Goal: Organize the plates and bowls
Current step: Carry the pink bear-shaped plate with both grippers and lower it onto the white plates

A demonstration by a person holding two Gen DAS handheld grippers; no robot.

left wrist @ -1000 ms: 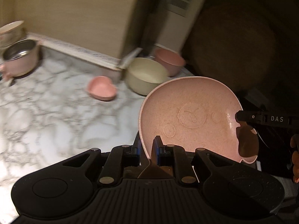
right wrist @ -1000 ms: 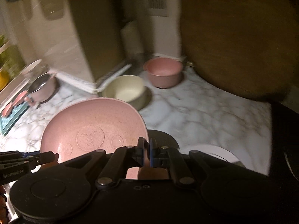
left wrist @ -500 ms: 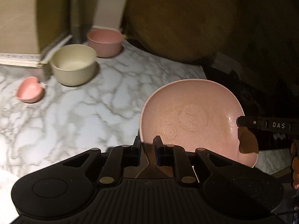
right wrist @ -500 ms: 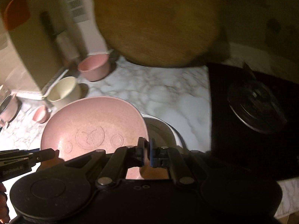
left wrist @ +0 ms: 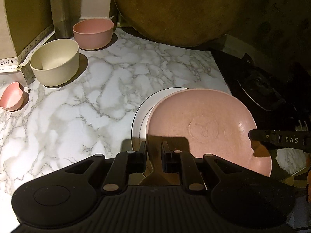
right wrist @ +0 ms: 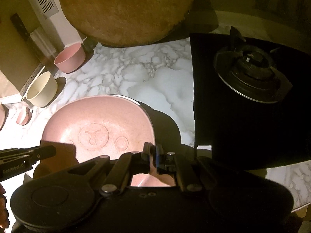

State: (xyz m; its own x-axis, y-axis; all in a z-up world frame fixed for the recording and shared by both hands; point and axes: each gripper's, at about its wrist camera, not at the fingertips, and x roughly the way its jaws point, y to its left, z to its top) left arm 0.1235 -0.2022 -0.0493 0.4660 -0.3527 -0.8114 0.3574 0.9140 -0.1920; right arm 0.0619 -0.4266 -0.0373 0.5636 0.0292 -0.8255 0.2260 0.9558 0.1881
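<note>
A pink speckled plate with an embossed bear face is held by both grippers over a white plate on the marble counter. My left gripper is shut on the pink plate's near-left rim. My right gripper is shut on its opposite rim; the plate fills the lower left of the right wrist view, where only a sliver of the white plate's rim shows. Whether the pink plate touches the white one is unclear.
A cream bowl, a pink bowl and a small pink heart dish stand at the counter's back left by a beige box. A round wooden board leans behind. A black gas hob lies right.
Both grippers carried the pink plate to the right and lowered it over the white plate, which has come into view. The bowls have shifted to the left of the views.
</note>
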